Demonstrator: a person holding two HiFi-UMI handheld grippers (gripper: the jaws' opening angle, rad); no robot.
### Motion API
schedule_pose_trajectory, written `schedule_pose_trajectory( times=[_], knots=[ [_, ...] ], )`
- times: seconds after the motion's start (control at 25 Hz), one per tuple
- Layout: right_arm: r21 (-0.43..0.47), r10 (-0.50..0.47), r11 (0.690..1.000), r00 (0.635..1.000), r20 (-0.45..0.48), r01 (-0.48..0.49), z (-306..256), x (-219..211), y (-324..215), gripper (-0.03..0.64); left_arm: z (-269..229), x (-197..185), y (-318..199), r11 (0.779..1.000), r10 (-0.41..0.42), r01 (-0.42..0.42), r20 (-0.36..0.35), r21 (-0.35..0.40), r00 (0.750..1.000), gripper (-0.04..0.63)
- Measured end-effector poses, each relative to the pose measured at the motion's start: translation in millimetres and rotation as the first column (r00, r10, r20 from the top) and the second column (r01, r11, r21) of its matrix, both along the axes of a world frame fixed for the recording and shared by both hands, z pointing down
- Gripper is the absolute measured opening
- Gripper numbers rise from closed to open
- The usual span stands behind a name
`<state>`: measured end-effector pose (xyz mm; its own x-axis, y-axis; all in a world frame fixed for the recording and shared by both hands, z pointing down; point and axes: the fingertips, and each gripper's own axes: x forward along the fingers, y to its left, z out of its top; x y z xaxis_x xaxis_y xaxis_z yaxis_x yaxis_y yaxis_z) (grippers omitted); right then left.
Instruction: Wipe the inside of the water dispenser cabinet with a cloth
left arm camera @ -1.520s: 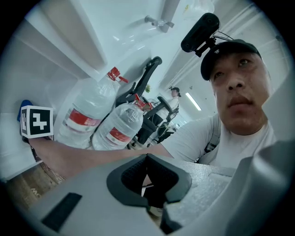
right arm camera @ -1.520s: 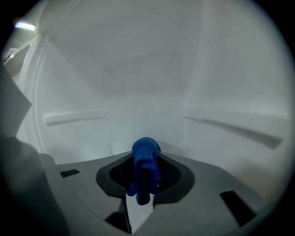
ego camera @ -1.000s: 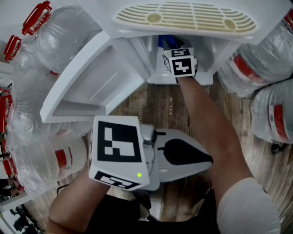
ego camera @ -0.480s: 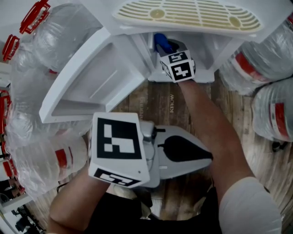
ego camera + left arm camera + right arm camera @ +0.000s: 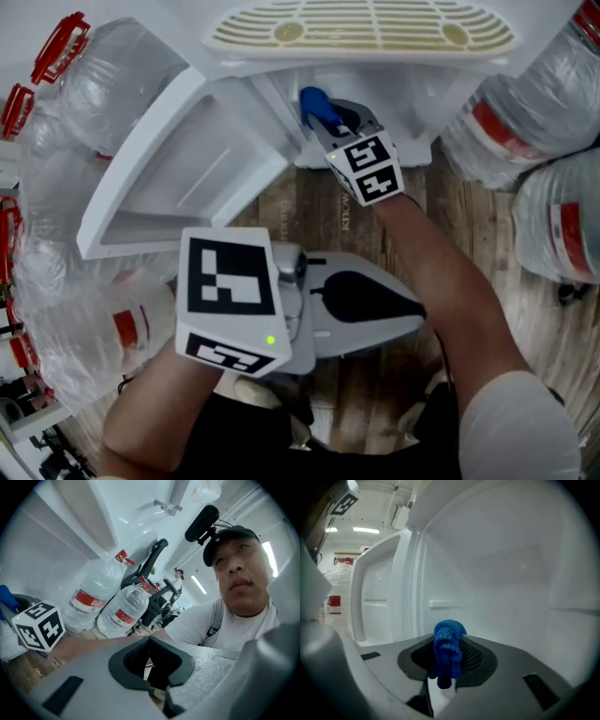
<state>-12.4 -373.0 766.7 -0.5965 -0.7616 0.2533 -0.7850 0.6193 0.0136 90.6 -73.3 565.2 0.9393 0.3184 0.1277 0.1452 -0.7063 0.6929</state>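
The wooden floor [image 5: 450, 216] was crowded on both sides with big clear water bottles, red-capped ones stacked to the left [image 5: 122, 75] and red-labelled ones to the right [image 5: 525, 103]. Between them stood the white water dispenser [image 5: 366, 33], seen from above, its slotted drip tray on top and its lower cabinet [image 5: 427, 98] open. The cabinet door [image 5: 178, 178] was swung wide to the left, inner face up.

The person reached the right gripper [image 5: 328, 117] forward to the mouth of the cabinet, forearm [image 5: 441, 281] stretched over the floor. Its jaws were clamped on a blue cloth [image 5: 317, 105], which stuck out past the tips as a bunched wad. From the right gripper view the cloth [image 5: 448, 651] stood pinched upright between the dark pads, with the cabinet's bare white inner walls [image 5: 511, 573] close ahead and the door's inner panel off to the left. I could not tell whether the cloth touched any wall.

The left gripper [image 5: 417, 314] was held low and near the person's body, well apart from the cabinet, pointing across to the right. Its jaws were drawn together at the tips with nothing between them, as the left gripper view [image 5: 152, 686] also showed.
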Motion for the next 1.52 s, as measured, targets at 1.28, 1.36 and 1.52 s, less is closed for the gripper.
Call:
schedule_pose_trajectory(
  times=[1.28,1.36,1.52],
  knots=[
    [0.032,-0.046,0.998,0.999,0.019,0.046,-30.5,-6.6,-8.5,0.098,9.5,-1.1,15.0,0.999,0.039,-0.039,0.014,-0.006,0.999,0.002],
    [0.028,-0.069,0.997,0.998,0.005,0.069,-29.2,-8.5,-1.6,0.098,8.9,1.3,13.5,0.999,0.033,-0.033,0.009,-0.014,0.999,0.002],
    [0.024,-0.087,0.996,0.996,0.015,0.086,-32.2,0.4,1.9,0.097,7.1,5.9,9.8,0.999,0.005,-0.005,0.005,-0.034,1.0,0.002]
  ],
)
